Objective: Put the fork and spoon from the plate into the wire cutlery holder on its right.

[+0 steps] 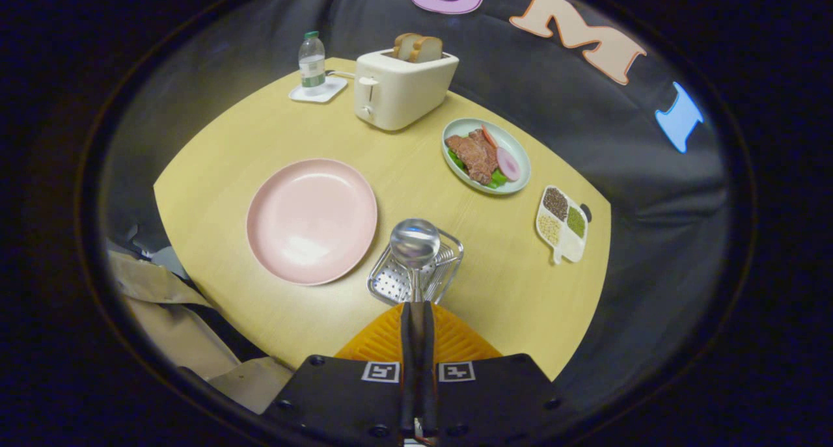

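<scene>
My gripper [416, 306] is shut on the handle of a metal spoon [414, 243]. Its shiny bowl sticks up ahead of the fingertips, held over the wire cutlery holder [392, 283]. The holder is a silver perforated tray just ahead of the fingers, with fork tines [445, 255] showing inside it near its far right side. To the holder's left lies the pink plate [312, 220], with nothing on it.
A white toaster [403, 88] with bread slices stands at the back of the yellow table [514, 284]. A water bottle [312, 60] on a white coaster is to its left. A plate of meat [485, 155] and a grain dish [562, 223] lie to the right.
</scene>
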Demonstrator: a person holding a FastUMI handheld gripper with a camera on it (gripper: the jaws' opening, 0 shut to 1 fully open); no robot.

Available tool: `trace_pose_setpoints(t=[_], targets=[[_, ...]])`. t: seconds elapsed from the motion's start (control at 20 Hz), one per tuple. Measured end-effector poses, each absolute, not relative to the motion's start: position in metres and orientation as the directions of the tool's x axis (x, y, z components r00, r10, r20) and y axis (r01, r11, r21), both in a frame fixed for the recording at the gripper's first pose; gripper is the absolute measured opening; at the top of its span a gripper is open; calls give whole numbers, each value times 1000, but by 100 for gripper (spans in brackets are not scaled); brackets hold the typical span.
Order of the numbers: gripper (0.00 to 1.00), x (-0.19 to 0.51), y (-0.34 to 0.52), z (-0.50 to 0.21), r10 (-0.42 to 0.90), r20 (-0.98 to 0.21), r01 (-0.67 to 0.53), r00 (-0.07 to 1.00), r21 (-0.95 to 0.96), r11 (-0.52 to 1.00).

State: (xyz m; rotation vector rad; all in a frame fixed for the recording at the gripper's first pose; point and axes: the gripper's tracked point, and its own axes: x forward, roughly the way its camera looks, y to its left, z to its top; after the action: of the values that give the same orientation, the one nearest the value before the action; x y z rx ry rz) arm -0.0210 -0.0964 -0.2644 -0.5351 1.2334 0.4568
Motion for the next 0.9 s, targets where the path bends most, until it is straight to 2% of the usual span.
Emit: trace_pose_setpoints(t=[0.25, 0.45, 0.7, 0.9], targets=[[10, -18, -103, -271, 28, -968, -602, 248, -132, 787], [16, -9, -98, -269, 51, -962, -583, 270, -121, 804], [48, -5, -92, -257, 84, -947, -553, 311, -108, 826], [74, 2, -75, -240, 136, -906, -502, 401, -94, 860]])
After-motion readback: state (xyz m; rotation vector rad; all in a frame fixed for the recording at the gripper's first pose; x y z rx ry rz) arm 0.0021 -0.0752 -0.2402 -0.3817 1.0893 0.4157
